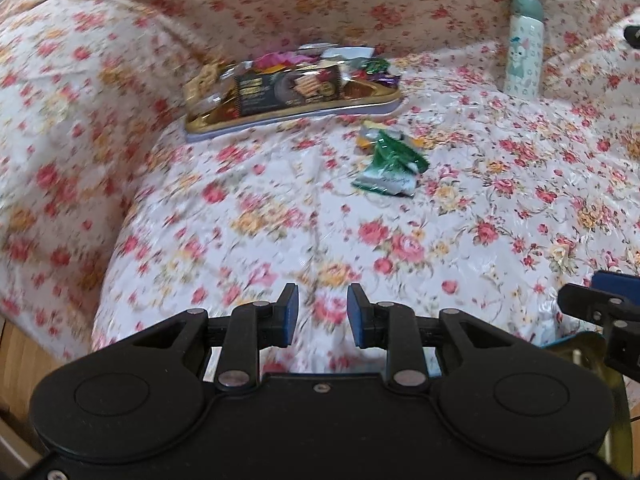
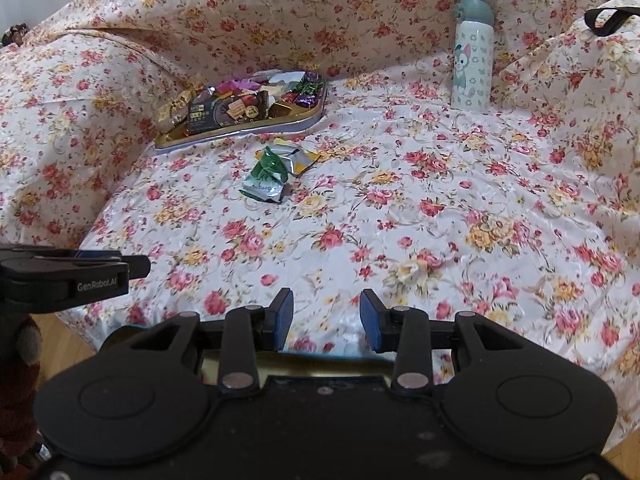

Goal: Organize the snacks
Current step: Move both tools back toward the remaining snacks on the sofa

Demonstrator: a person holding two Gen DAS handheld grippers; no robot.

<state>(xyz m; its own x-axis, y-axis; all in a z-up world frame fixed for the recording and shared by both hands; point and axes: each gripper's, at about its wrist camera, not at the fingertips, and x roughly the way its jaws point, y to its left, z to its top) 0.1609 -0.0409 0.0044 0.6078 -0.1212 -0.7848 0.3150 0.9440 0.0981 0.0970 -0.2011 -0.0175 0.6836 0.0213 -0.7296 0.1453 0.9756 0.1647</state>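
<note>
A bed draped in a rose-print floral sheet (image 2: 400,208) fills both views, its cloth rising at the back and left. Near the back left sits a shallow gold tray (image 2: 304,118) already heaped with wrapped snacks, a dark biscuit packet (image 2: 230,114) lying across the pile. Just in front of the tray, apart from it, three loose items remain on the sheet: a green candy wrapper (image 2: 270,164), a silver-green packet (image 2: 264,190) and a yellow-silver packet (image 2: 298,158), bunched together. The step in hand appears to be gathering these last strays. The left gripper (image 1: 322,314) and right gripper (image 2: 326,318) both hover low at the bed's near edge, jaws spread and empty; either must reach well forward to the cluster. A cartoon-print flask (image 2: 472,56) stands upright at the far right, clear of that path.
</note>
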